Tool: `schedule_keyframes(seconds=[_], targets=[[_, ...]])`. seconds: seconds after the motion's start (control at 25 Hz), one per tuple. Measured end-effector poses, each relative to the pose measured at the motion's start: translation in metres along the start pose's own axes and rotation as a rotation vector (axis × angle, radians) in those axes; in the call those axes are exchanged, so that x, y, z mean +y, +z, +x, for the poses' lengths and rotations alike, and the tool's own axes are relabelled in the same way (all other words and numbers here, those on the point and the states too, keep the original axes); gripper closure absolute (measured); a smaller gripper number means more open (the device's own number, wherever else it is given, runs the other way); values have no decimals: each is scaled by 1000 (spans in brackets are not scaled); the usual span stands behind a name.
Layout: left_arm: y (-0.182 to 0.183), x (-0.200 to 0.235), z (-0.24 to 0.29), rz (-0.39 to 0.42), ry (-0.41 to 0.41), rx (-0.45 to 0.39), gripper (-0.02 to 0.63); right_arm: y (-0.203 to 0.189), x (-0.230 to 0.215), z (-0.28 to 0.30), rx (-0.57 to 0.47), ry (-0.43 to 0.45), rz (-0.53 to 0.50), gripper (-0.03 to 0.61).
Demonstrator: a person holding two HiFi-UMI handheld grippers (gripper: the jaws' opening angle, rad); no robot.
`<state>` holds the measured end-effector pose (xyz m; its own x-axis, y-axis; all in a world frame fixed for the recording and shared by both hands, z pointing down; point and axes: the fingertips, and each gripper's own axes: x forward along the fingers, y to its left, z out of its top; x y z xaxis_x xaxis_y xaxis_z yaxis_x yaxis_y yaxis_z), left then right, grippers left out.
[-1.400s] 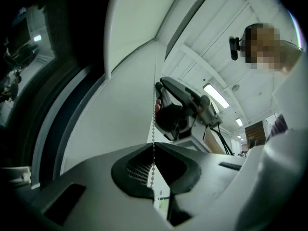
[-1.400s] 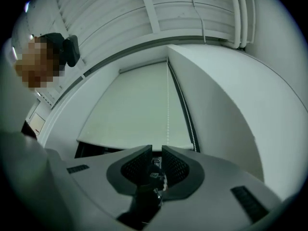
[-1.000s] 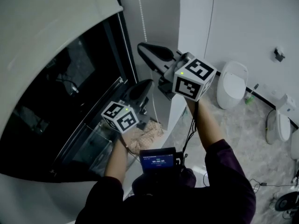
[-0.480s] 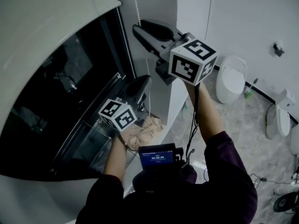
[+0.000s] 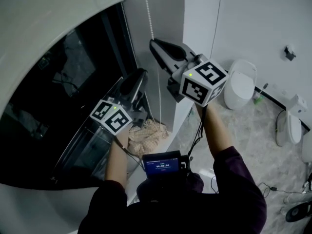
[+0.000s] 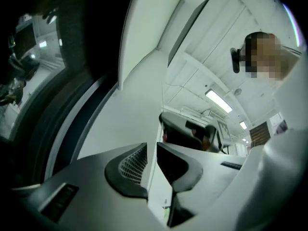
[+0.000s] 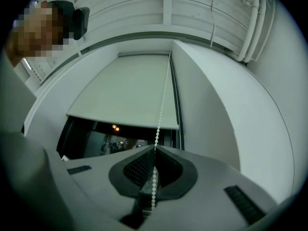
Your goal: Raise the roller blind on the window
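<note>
The pale roller blind [image 5: 44, 18] covers the top of the dark window [image 5: 58, 96]; its bottom edge [image 7: 125, 121] hangs partway down the glass. A white bead chain [image 5: 148, 13] drops along the window's right side. My right gripper [image 5: 155, 45] is shut on this chain, and the beads [image 7: 154, 177] run between its pads. My left gripper [image 5: 141, 74] sits lower and to the left, close to the window frame. Its jaws [image 6: 155, 167] are shut, with only a thin slit between them, and I see no beads in the slit.
A white wall corner [image 5: 173, 13] stands right behind the chain. White toilets [image 5: 241, 84] [image 5: 285, 126] stand on the tiled floor at the right. A crumpled cloth [image 5: 146, 133] lies below the window. A small screen [image 5: 163, 165] sits at the person's chest.
My right gripper went up the chain, then came back down shut on it. My left gripper shifted left and its tips rose slightly. The blind's lower corner sits a little higher in view.
</note>
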<state>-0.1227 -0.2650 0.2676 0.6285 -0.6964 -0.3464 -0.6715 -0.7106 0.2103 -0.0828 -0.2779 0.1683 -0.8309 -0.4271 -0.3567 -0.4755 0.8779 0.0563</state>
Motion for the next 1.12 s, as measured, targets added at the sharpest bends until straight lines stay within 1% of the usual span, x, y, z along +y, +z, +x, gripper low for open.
schedule_keyframes(seconds=[0.2,0.24,0.32,0.44,0.56,0.68,0.72,0.92,0.96,1.0,1.08,1.12], targets=[[52,-5,25,91,-17,-40,592,-78,5,-23,109,-8,62,566],[60,-7,32,108,-22,-42,586,-94,7,-28,130,-10,75,566],[74,-11,45,136,-36,-41,554,-122,12,-39,171,-16,103,566],[90,-16,59,175,-51,-44,545,-160,22,-52,225,-18,137,566],[102,-19,65,193,-56,-52,545,-194,33,-63,281,-17,156,566],[105,-18,65,231,-33,-52,555,-219,42,-73,316,-17,204,566],[104,-16,65,236,-26,-53,586,-223,42,-75,314,-22,214,566],[106,-10,54,215,-13,-95,598,-216,28,-77,286,-42,241,564],[102,-10,52,217,-8,-92,600,-208,23,-78,267,-49,251,561],[95,-10,51,219,-6,-80,600,-196,16,-79,242,-56,258,535],[69,-6,50,217,-6,-31,600,-162,4,-71,175,-60,252,522],[53,0,48,203,-2,-3,600,-141,-2,-63,140,-52,239,520]])
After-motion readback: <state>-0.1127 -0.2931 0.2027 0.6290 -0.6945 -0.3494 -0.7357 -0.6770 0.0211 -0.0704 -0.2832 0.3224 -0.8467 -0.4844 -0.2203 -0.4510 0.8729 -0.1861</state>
